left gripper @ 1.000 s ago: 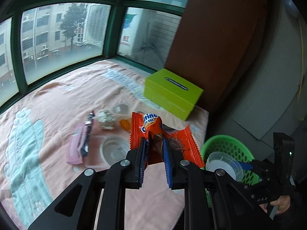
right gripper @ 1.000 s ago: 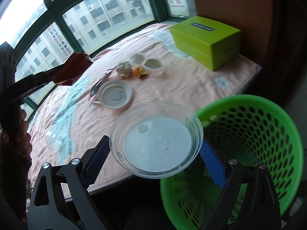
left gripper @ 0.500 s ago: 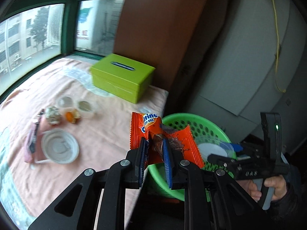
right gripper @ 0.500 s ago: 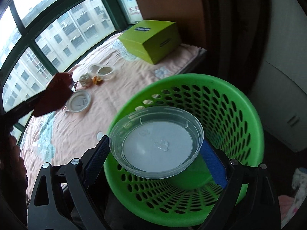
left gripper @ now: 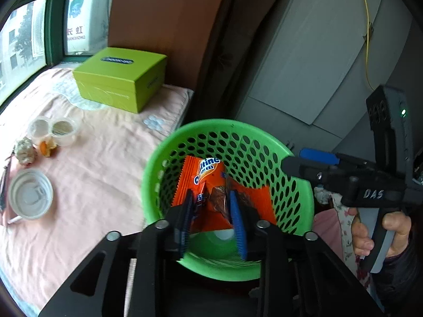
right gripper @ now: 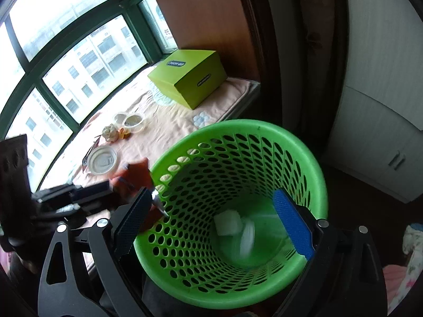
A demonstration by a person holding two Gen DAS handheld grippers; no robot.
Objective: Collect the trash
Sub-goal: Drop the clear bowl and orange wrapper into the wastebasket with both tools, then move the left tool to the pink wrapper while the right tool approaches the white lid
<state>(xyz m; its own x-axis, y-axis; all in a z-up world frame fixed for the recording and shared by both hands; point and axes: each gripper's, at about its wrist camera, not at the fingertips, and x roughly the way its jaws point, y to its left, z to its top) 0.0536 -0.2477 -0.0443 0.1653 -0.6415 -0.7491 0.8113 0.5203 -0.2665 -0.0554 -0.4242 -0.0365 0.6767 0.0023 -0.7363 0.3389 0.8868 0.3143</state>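
A green perforated basket (left gripper: 227, 124) stands on the floor beside the bed. My left gripper (left gripper: 211, 198) hangs over it and its jaws are opening; an orange snack wrapper (left gripper: 208, 169) sits loosely between the pads, no longer squeezed. In the right wrist view my right gripper (right gripper: 211, 198) is wide open above the basket (right gripper: 238, 125) with nothing between its fingers. A clear plastic lid (right gripper: 247, 235), blurred, lies low inside the basket next to a white scrap (right gripper: 227, 222). The left gripper (right gripper: 87, 192) and wrapper (right gripper: 134, 174) show at the basket's left rim.
On the pink bed cover (left gripper: 100, 163) lie a round plastic container (left gripper: 30, 194), two small cups (left gripper: 63, 132), a crumpled tissue (left gripper: 25, 150) and orange peel (left gripper: 47, 149). A lime-green box (left gripper: 119, 76) stands at the back. A grey cabinet (left gripper: 304, 74) rises behind the basket.
Both grippers swung from over the bed to above the basket. My right gripper let go of the clear lid, which dropped in. My left jaws have spread apart around the wrapper.
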